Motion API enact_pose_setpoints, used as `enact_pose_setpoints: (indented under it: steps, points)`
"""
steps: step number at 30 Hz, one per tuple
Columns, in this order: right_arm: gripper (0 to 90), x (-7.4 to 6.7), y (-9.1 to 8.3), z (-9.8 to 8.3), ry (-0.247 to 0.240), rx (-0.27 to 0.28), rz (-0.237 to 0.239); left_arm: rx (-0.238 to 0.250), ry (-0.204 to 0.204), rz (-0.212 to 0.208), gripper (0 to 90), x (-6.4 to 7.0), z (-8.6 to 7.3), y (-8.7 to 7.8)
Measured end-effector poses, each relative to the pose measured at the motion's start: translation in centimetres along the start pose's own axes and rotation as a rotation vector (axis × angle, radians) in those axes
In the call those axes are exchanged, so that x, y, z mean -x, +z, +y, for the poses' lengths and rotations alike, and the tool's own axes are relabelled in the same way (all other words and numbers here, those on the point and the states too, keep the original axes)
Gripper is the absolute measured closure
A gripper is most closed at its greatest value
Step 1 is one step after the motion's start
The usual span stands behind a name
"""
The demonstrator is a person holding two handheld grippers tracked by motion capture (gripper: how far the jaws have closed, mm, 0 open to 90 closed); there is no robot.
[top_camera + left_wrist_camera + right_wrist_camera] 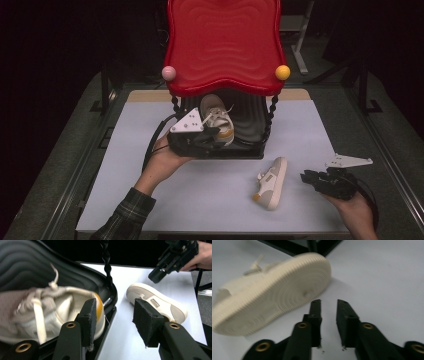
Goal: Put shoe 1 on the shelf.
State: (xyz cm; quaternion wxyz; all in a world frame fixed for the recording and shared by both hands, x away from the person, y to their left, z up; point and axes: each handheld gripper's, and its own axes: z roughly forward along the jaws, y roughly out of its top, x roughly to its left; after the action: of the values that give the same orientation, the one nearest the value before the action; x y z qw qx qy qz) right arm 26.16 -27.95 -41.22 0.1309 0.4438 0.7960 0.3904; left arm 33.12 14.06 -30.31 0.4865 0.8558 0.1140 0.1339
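A cream sneaker with an orange heel tab sits on the black lower tray of a red-topped rack. My left gripper is at its heel. In the left gripper view the jaws stand open: one pad is against the heel of the sneaker, the other is over the bare table. The matching sneaker lies on its side on the white mat, sole toward my right gripper. In the right gripper view its jaws have a narrow gap, holding nothing, just short of the ribbed sole.
The rack has twisted black posts and a pink ball and a yellow ball at its front corners. The white mat covers the table. Dark metal frames stand beyond the table's far corners.
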Motion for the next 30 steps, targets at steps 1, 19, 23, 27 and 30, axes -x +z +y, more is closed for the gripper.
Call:
enact_pose_setpoints:
  steps: [1,19,23,27,30]
  points:
    - [79.6,-0.1,0.1,0.4,-0.013,0.010,0.012,0.001,-0.010,0.004,53.1,0.2,-0.3,-0.1]
    - [89.6,-5.2,4.6,9.1,-0.140,0.121,0.221,-0.051,-0.148,0.109,89.7,-0.5,-4.2,-0.3]
    - [89.6,-6.5,6.1,10.9,-0.169,0.127,0.254,-0.068,-0.144,0.138,89.9,-0.7,-4.2,0.2]
    - [89.5,-7.5,7.5,12.2,-0.192,0.130,0.265,-0.081,-0.152,0.160,89.9,-0.9,-4.1,0.9]
    - [89.6,-7.9,8.2,13.0,-0.206,0.129,0.258,-0.085,-0.166,0.175,89.8,-1.1,-4.1,1.3]
